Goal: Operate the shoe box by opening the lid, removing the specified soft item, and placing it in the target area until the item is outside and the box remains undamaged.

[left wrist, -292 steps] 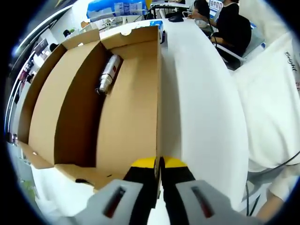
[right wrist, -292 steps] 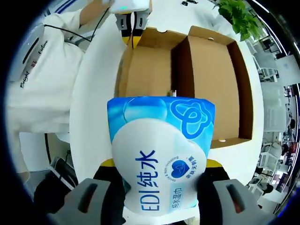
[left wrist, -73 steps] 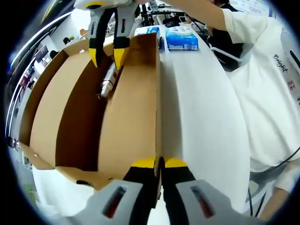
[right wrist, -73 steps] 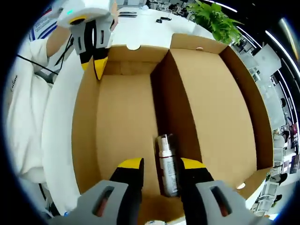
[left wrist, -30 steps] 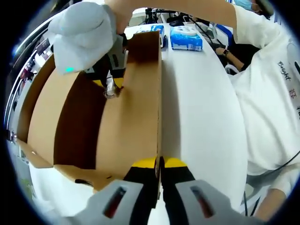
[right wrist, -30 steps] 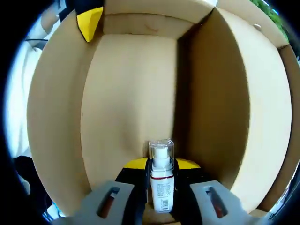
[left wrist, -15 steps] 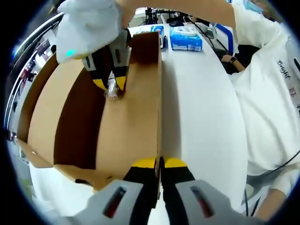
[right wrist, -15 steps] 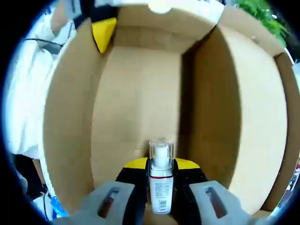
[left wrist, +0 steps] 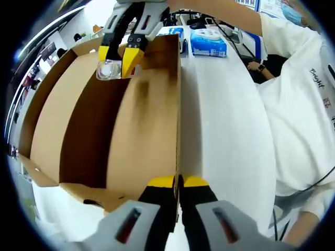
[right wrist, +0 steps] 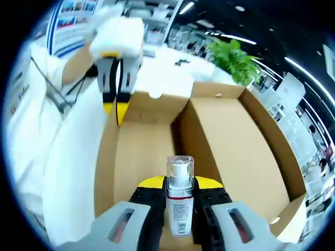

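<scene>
Right gripper (right wrist: 179, 184) pinches a white clear-capped pump bottle (right wrist: 179, 201) above the open brown cardboard shoe box (left wrist: 146, 130); left gripper (left wrist: 177, 182) clamps the box's wall.

Left hand-held gripper (left wrist: 177, 183) pinches the open shoe box (left wrist: 104, 120) wall; right hand-held gripper (left wrist: 119, 58) holds a bottle (left wrist: 109, 69) above it
</scene>
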Motion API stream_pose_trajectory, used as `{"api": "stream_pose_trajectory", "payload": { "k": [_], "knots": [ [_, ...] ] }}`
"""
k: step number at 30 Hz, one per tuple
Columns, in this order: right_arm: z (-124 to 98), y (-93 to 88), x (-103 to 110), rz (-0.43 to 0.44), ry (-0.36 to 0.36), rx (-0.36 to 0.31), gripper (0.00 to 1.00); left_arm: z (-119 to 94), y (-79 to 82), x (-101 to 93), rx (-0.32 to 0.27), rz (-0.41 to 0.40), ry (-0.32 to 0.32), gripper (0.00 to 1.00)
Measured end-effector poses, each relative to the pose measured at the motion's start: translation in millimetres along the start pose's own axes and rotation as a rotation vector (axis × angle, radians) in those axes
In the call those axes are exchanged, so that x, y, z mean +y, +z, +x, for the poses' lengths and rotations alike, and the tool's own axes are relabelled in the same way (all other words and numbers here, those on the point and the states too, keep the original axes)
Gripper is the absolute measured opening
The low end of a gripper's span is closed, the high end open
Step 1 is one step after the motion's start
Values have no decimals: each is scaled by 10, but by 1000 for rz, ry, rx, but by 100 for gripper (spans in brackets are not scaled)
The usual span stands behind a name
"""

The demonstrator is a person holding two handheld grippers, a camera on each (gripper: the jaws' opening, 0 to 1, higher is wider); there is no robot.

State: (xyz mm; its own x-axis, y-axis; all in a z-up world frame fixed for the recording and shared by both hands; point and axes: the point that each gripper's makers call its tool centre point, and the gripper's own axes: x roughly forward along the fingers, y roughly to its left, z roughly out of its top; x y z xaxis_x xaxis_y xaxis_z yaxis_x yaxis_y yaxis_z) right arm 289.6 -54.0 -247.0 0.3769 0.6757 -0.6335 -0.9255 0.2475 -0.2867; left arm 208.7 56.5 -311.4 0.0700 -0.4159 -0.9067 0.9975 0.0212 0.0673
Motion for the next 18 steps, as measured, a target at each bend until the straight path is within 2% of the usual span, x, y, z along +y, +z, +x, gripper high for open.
{"api": "stream_pose_trajectory", "payload": {
  "k": [1,7,8,11,14,15,18],
  "knots": [
    [-14,29,-58,30,-17,-31,19,-2,0,0,2,-1,-1,2],
    [-11,-19,-132,50,-52,-8,19,-9,2,4,4,-3,-2,2],
    [-13,-11,-141,61,-60,-18,19,-11,3,5,3,-2,-1,2],
    [-44,22,-172,163,-75,-80,19,-14,5,4,1,-1,0,2],
    [-97,50,-175,173,-88,-114,18,-17,6,4,-1,-1,-1,2],
    [-118,73,-209,218,-111,-133,18,-18,6,6,-2,-1,-1,2],
    [-193,119,-236,250,-146,-157,18,-18,6,10,0,-2,-2,2]
  ]
}}
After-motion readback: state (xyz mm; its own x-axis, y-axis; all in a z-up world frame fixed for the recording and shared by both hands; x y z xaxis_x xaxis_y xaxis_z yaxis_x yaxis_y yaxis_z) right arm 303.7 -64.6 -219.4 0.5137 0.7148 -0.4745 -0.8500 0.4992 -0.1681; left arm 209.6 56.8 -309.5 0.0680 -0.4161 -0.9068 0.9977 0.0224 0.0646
